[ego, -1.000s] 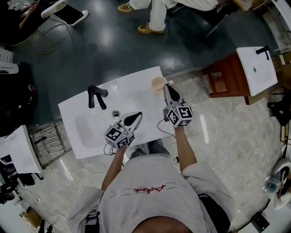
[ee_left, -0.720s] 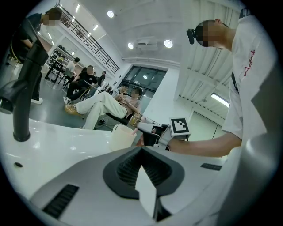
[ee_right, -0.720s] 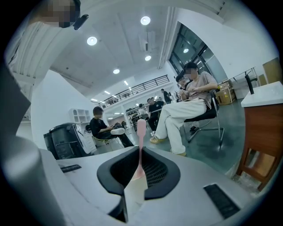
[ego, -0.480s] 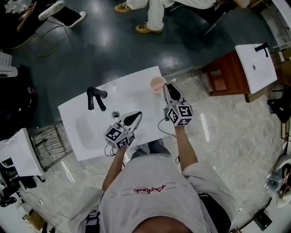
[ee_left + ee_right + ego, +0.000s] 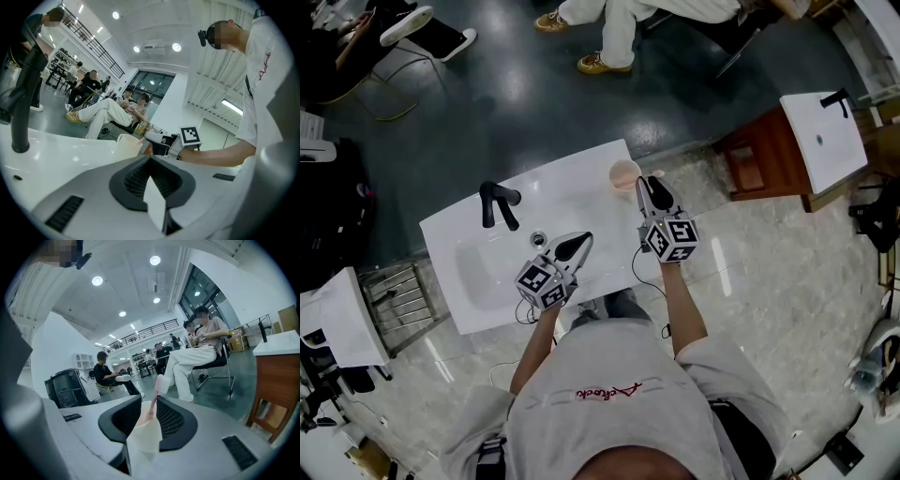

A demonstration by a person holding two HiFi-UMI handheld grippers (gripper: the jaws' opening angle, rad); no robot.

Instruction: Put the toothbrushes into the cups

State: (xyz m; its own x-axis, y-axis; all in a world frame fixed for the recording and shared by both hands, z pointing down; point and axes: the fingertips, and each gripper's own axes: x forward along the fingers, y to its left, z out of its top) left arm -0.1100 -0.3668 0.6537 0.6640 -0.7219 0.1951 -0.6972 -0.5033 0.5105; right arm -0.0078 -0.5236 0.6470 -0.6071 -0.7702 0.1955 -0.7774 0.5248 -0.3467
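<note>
1. One white sink surface (image 5: 572, 187) fills the middle of the head view, with a black faucet (image 5: 497, 202) standing near its 10 o'clock side.
2. Two tools hang over the near half of that surface. The left tool (image 5: 578, 242) sits near the middle, its jaws brought together with nothing between them. The right tool (image 5: 644, 183) is at the 3 o'clock edge, its jaws parted and gripping nothing.
3. One pale pink cup (image 5: 624, 174) stands upright at the far right corner of the surface. It lies at roughly 11 o'clock from the right tool, just beyond its tips. In the right gripper view it shows through the gap between the jaws, and the pads appear to stand clear of its wall.
4. One pink toothbrush (image 5: 156, 394) is already in the cup. Its long axis is near upright and leans slightly toward 1 o'clock, with the bristle head above the rim.
5. No second toothbrush or cup can be seen in any view.
6. Judged from this, the brush looks delivered. The right tool is much the nearer of the two. Its parted jaws line up with the cup, so any retreat should run straight back toward 5 o'clock to avoid knocking the cup over.
</note>
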